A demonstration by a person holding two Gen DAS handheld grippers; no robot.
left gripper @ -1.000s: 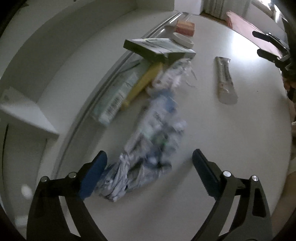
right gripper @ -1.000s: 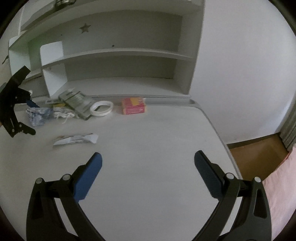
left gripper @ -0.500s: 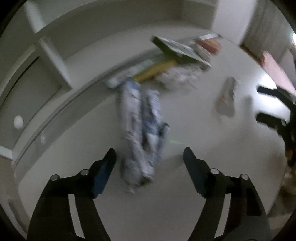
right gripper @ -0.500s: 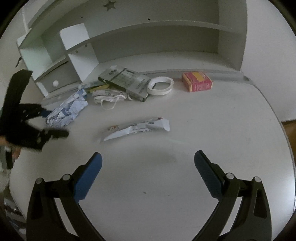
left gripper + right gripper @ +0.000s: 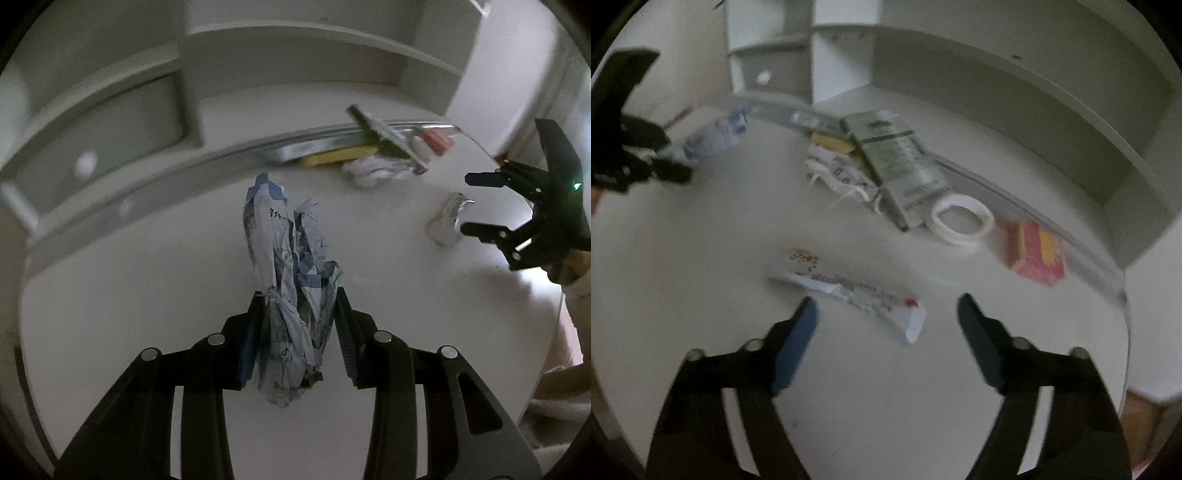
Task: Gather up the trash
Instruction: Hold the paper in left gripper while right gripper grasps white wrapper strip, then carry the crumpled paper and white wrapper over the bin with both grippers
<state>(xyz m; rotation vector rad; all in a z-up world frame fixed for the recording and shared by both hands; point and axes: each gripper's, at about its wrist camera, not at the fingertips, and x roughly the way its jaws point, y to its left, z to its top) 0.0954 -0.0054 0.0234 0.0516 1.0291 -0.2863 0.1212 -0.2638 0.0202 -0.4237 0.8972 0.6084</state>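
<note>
My left gripper [image 5: 297, 302] is shut on a crumpled blue-and-white wrapper [image 5: 288, 280] and holds it above the white desk [image 5: 147, 295]. The wrapper also shows at the left of the right wrist view [image 5: 713, 138], in the left gripper [image 5: 670, 164]. My right gripper [image 5: 886, 314] is open, just short of a flat torn white wrapper [image 5: 857, 291] lying on the desk. That wrapper appears in the left wrist view [image 5: 445, 221] next to the right gripper [image 5: 467, 203]. A crumpled white paper [image 5: 838, 173] lies by the back rail.
A green-grey booklet [image 5: 897, 158], a yellow item [image 5: 833, 144], a white tape roll [image 5: 962, 219] and a pink box [image 5: 1036, 253] sit along the back rail. White shelves [image 5: 997, 74] rise behind the desk. The desk's right edge [image 5: 1126, 332] is near.
My left gripper has shut on the crumpled wrapper and lifted it. My right gripper has moved down and forward to the flat wrapper, still open.
</note>
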